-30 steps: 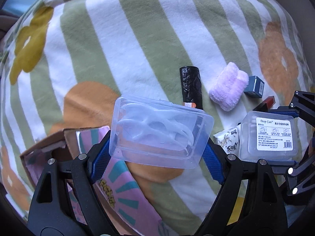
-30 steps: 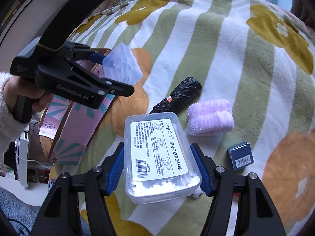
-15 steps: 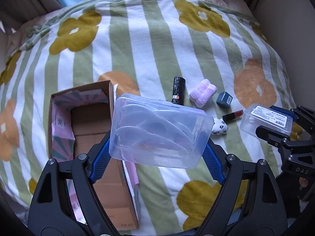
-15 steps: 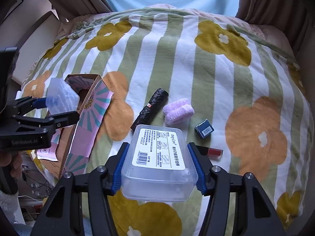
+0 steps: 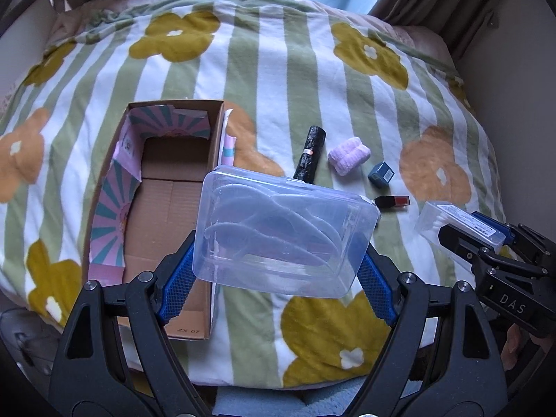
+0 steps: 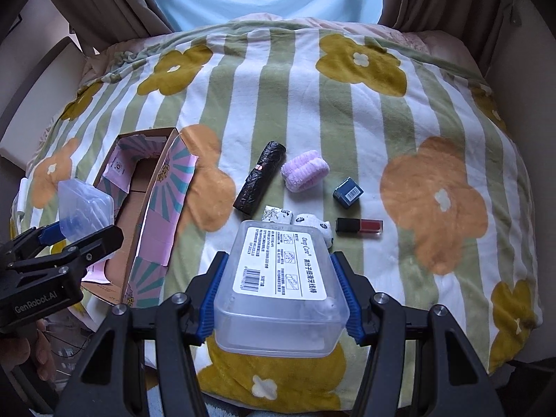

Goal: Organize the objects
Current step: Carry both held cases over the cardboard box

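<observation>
clear case (image 5: 285,239) now lifted higher above cardboard box (image 5: 163,208).

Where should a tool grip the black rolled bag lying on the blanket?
Take the black rolled bag across its narrow middle, coming from above with the fingers either side of its long axis. It lies flat and tilted, far end right. The fluffy lilac roll sits close to its far end, so stay nearer the middle.

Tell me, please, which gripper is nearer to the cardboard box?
Left. The left gripper holds its clear case beside the cardboard box; the right gripper is farther right, over the blanket.
</observation>
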{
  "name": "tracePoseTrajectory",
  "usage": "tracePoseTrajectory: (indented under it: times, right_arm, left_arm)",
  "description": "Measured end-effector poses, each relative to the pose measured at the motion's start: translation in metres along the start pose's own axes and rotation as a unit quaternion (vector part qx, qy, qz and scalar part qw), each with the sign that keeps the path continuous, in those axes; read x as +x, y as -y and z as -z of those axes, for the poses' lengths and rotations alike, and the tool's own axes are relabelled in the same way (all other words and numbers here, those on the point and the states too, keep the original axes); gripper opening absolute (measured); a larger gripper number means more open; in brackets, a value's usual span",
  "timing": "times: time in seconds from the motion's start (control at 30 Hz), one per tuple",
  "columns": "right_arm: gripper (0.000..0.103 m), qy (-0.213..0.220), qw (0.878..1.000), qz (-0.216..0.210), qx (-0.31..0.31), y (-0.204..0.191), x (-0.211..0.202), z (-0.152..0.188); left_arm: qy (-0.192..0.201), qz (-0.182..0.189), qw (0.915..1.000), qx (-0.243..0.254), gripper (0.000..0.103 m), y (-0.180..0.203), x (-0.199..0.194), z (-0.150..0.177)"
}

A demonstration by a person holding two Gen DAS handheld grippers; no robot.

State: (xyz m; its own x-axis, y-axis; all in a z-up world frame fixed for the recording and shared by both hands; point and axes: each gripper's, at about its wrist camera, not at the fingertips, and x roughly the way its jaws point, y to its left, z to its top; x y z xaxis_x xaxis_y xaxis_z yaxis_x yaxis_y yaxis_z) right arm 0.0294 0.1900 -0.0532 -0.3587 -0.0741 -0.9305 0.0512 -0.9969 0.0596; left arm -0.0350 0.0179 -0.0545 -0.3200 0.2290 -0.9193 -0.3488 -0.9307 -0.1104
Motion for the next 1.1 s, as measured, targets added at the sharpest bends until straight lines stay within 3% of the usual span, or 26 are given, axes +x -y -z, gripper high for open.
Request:
tracePoseTrajectory:
  times: [0.27, 0.57, 1.1]
  right_arm:
    - [0.054, 0.007, 1.0, 0.004, -0.008, -0.01, -0.007, 0.0]
    - [0.054, 0.013, 0.997, -0.023, -0.073, -0.056, -0.006, -0.022]
    - [0.054, 0.003, 0.976, -0.084, -0.2, -0.171, 0.044, -0.08]
  left_arm:
    - [0.001, 0.006, 1.0, -0.001, 0.081, -0.006, -0.005, 0.006]
    - [0.011, -0.016, 0.9979, -0.062, 0.082, -0.049, -0.016, 0.016]
    - [0.011, -0.075, 0.9772, -0.198, 0.082, -0.152, -0.013, 0.047]
